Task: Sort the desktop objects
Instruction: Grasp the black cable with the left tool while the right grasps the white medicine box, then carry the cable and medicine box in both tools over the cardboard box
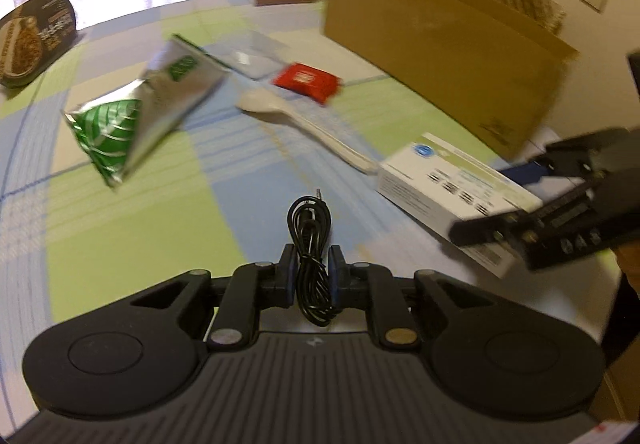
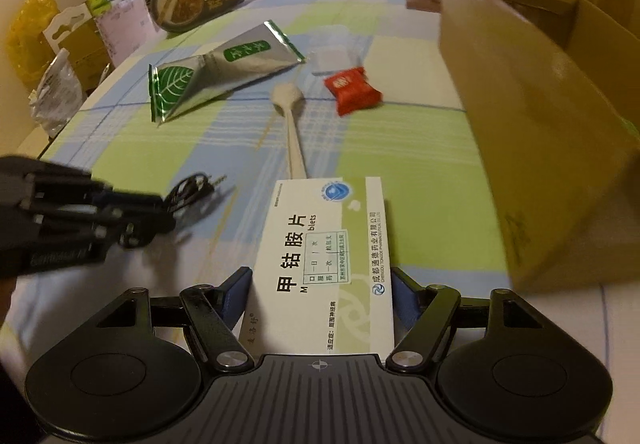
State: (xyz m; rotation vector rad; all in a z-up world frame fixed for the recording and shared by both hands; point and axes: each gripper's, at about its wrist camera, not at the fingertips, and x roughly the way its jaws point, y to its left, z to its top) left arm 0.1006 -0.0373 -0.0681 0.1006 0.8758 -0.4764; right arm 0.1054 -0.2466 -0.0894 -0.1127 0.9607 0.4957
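The left gripper (image 1: 312, 276) is clamped on a coiled black cable (image 1: 310, 240) above the checked tablecloth (image 1: 120, 244). The right gripper (image 2: 320, 296) pinches a white medicine box (image 2: 320, 252), beside the cardboard box (image 2: 540, 124). Beyond lie a spoon (image 2: 292, 124), a red packet (image 2: 352, 90) and a silver-green pouch (image 2: 216, 72).

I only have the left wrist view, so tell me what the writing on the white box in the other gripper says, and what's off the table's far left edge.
Observer: The white cardboard medicine box carries black Chinese characters and the letters "blets".
Operator: Is the right gripper closed on it?
Observer: Yes, the right gripper has its jaws against both long sides.
Operator: And beyond the table's left edge?
Observer: A crumpled yellow plastic bag and a silvery plastic bag sit there.
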